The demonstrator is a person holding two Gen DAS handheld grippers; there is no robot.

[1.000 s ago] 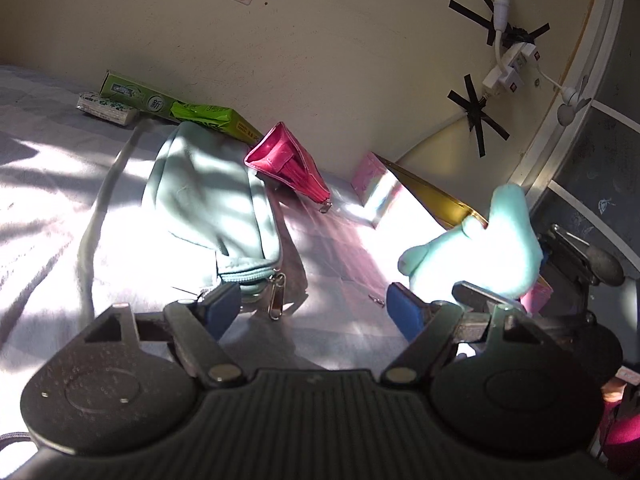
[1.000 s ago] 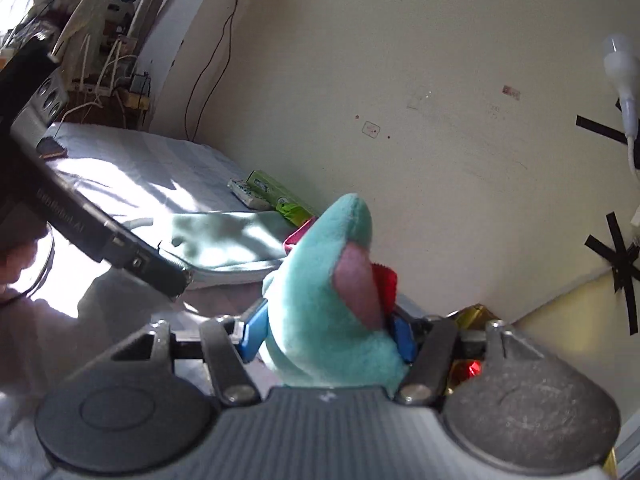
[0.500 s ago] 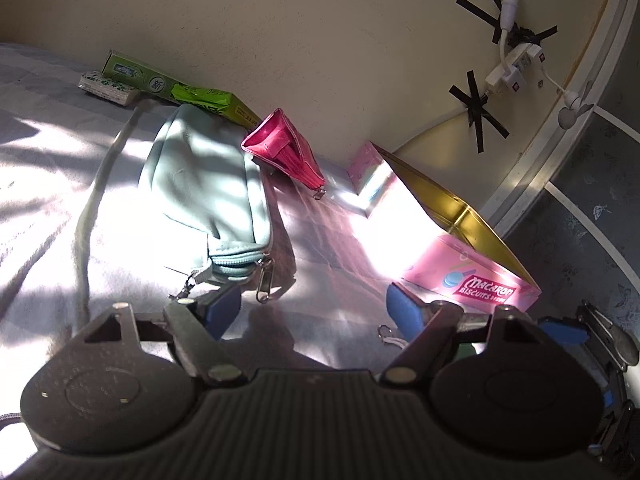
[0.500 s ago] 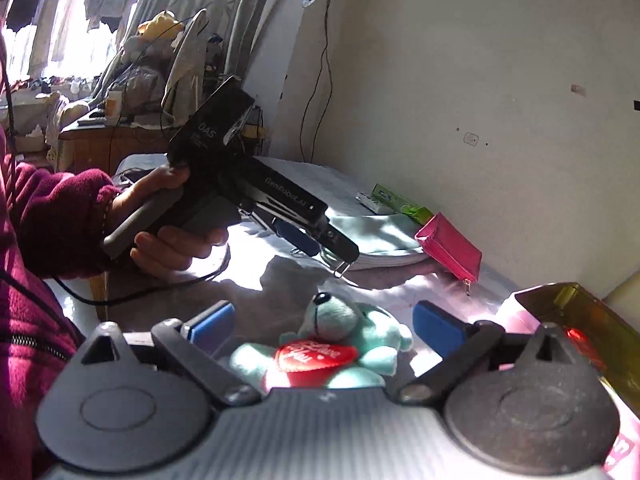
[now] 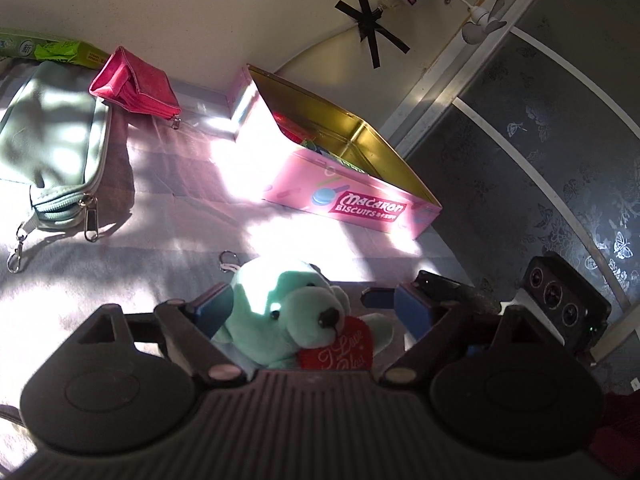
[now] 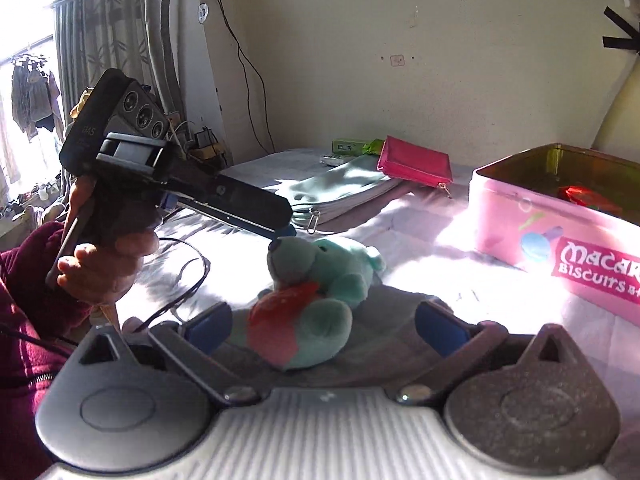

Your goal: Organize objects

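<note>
A teal plush bear with a red heart lies on the bed sheet between the open fingers of my left gripper. In the right wrist view the same bear lies between the open fingers of my right gripper, which does not touch it. The left gripper reaches in over the bear's head. A pink open Macaron biscuit tin stands behind the bear, with several small items inside.
A pale green zip pouch and a pink wallet lie at the left. Green boxes rest against the wall. The right gripper's body is at the right. A dark glass door bounds the right side.
My right gripper opened and let the bear down onto the sheet, then drew back. My left gripper swung right and came over the bear, fingers on either side.
</note>
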